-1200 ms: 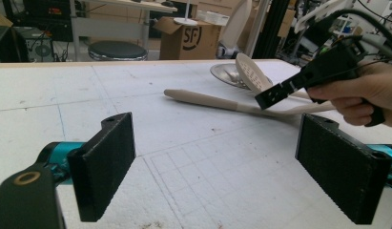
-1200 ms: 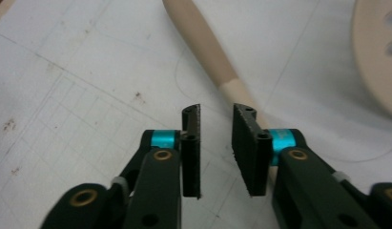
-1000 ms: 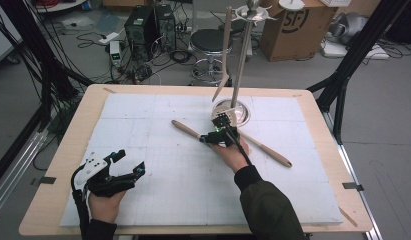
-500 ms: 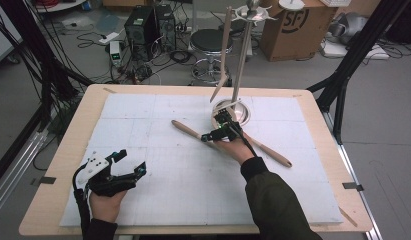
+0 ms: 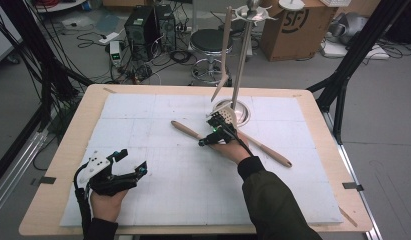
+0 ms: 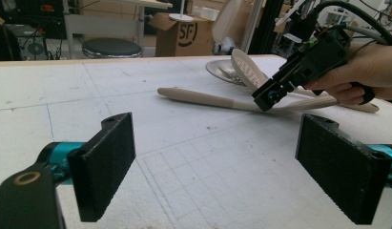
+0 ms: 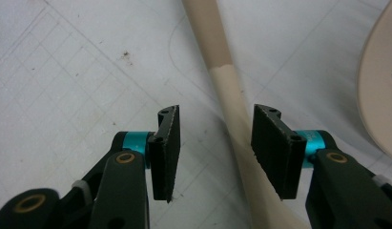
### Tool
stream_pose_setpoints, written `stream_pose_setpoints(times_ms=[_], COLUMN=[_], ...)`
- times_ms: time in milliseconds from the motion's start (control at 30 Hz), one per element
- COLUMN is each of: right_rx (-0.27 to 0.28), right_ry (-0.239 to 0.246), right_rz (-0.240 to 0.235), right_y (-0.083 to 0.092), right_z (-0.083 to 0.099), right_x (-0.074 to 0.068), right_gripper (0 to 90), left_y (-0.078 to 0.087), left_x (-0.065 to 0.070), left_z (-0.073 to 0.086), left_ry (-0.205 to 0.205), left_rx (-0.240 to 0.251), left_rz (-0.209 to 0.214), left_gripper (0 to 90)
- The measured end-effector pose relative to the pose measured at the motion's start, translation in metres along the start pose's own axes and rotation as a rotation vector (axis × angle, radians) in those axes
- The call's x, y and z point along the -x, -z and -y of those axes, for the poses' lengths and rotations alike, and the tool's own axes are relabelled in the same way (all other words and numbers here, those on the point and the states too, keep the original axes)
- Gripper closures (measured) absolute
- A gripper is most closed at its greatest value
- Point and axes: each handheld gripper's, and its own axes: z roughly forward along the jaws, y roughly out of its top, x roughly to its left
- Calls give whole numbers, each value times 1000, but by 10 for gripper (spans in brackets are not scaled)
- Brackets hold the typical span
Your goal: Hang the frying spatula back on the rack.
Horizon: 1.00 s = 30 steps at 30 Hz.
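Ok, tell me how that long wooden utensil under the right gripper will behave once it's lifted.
The wooden utensil looks like rigid wood, so it should probably stay stiff. Its handle looks rounded and smooth, so it may roll or slip between the flat pads of the right gripper. The jaws straddle it away from its middle, so one end would likely sag.

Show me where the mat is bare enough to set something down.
The white mat is bare along its far left, and across the near middle between the left gripper and the sleeve. It is crowded around the stand's base, where the right gripper straddles the wooden utensil.
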Motion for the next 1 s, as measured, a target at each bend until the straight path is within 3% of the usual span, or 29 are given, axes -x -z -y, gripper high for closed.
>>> stream_pose_setpoints(times_ms=[133,267,467,567,667,800,900,1000], right_rx=[-12,-82,-87,-85,-102,-203,-247,-242], right_ry=[57,153,131,137,175,267,268,201], right_rz=[66,162,146,155,168,238,268,222], right_y=[-2,-13,-13,-12,-12,-16,-18,-17], right_z=[0,1,1,1,-1,-11,-15,-15], right_x=[-6,-15,-12,-13,-15,-31,-37,-31], right_gripper=[556,568,587,656,700,775,783,782], left_y=[-1,-1,-1,-2,-2,-1,0,1], left_x=[1,2,2,2,2,1,0,0], left_z=[0,0,0,0,0,0,0,0], left_ry=[0,-3,-2,-3,-5,-1,1,3], left_rx=[1,3,2,1,0,1,0,5], left_rz=[-1,2,3,3,3,4,1,2], left_gripper=[139,139,139,139,139,139,139,139])
